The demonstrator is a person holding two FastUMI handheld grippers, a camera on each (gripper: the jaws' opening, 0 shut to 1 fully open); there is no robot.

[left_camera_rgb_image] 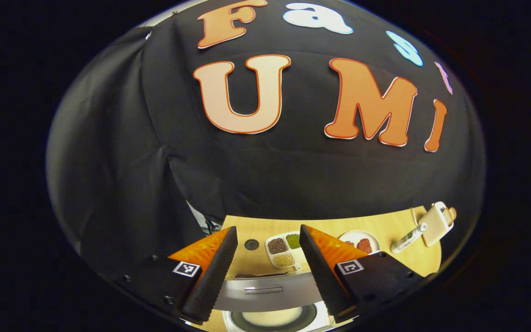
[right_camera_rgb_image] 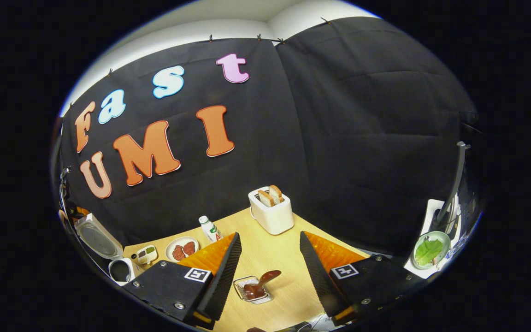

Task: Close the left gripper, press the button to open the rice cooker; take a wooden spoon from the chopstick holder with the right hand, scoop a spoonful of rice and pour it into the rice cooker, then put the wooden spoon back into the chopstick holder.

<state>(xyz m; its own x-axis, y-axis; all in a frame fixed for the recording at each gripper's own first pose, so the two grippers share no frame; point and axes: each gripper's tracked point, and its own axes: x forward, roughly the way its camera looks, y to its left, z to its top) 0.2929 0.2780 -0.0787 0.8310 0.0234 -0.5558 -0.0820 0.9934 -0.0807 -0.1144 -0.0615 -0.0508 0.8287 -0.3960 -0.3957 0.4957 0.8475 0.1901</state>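
The rice cooker (left_camera_rgb_image: 265, 293) lies just below my open left gripper (left_camera_rgb_image: 268, 230), its grey lid raised and the round inner pot (left_camera_rgb_image: 270, 319) showing beneath. In the right gripper view the cooker (right_camera_rgb_image: 104, 249) stands at the far left with its lid up. A dark wooden spoon (right_camera_rgb_image: 260, 283) rests in the wire chopstick holder (right_camera_rgb_image: 247, 295) on the table, low between the fingers of my open right gripper (right_camera_rgb_image: 270, 235), which hold nothing. A divided tray of grains (left_camera_rgb_image: 286, 249) sits beyond the cooker.
A plate of red meat (right_camera_rgb_image: 182, 249), a small bottle (right_camera_rgb_image: 210, 229) and a white toaster (right_camera_rgb_image: 271, 210) with bread stand along the back of the wooden table (right_camera_rgb_image: 265, 249). A bowl of green leaves (right_camera_rgb_image: 429, 251) sits on a white stand at the right.
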